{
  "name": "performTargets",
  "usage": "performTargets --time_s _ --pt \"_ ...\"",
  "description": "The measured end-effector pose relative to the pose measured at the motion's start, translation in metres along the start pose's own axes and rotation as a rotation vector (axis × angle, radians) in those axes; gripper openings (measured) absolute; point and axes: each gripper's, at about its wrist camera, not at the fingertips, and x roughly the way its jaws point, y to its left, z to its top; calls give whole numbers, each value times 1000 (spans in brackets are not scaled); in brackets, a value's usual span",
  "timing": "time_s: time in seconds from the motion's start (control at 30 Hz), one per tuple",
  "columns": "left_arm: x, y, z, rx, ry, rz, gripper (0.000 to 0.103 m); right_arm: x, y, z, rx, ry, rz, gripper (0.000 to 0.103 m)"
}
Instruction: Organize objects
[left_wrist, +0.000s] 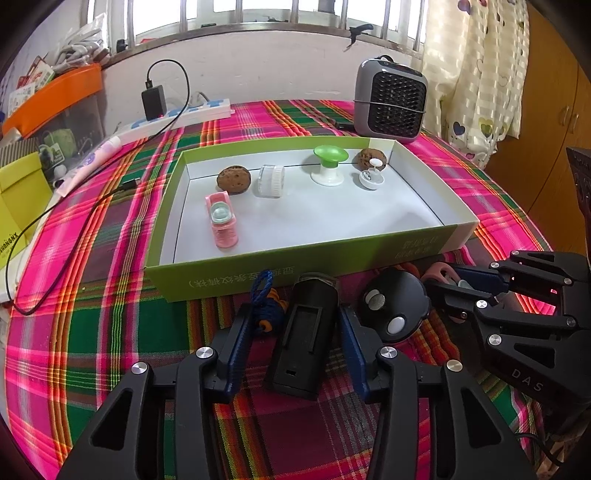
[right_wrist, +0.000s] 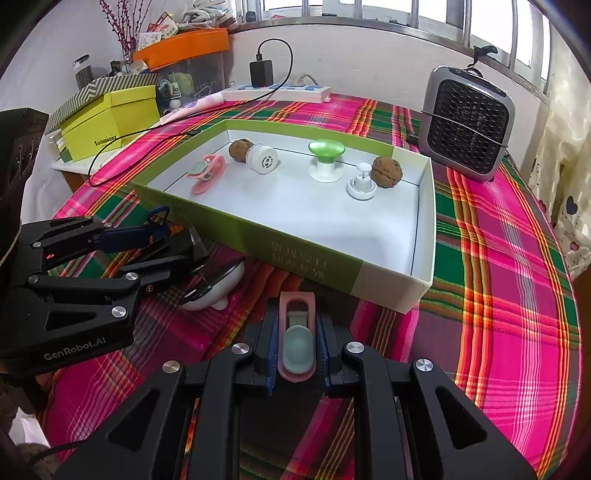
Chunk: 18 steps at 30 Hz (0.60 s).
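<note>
My left gripper (left_wrist: 295, 314) straddles a black oblong device (left_wrist: 303, 339) lying on the plaid cloth in front of the box. Its right pad lies against the device's side. A blue knit charm (left_wrist: 266, 310) is wedged between the device and the left pad. My right gripper (right_wrist: 297, 317) is shut on a pink clip with a pale green insert (right_wrist: 297, 336), low over the cloth. A round black disc with white buttons (left_wrist: 393, 308) lies between the two grippers. The green box (left_wrist: 295, 258) holds another pink clip (left_wrist: 221, 221), two walnuts (left_wrist: 233, 179), a clear jar (left_wrist: 271, 181) and a green-topped stand (left_wrist: 330, 162).
A grey fan heater (left_wrist: 389, 103) stands behind the box at the right. At the back left are a white power strip (left_wrist: 184, 114) with a black charger, and a cable that trails across the cloth. A yellow box (right_wrist: 110, 118) sits at the table's left edge.
</note>
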Motion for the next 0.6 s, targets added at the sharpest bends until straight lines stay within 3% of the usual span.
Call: performTargets --time_s 0.6 --pt "-7 -6 -1 1 -17 -10 44 -4 -2 -3 21 3 -2 18"
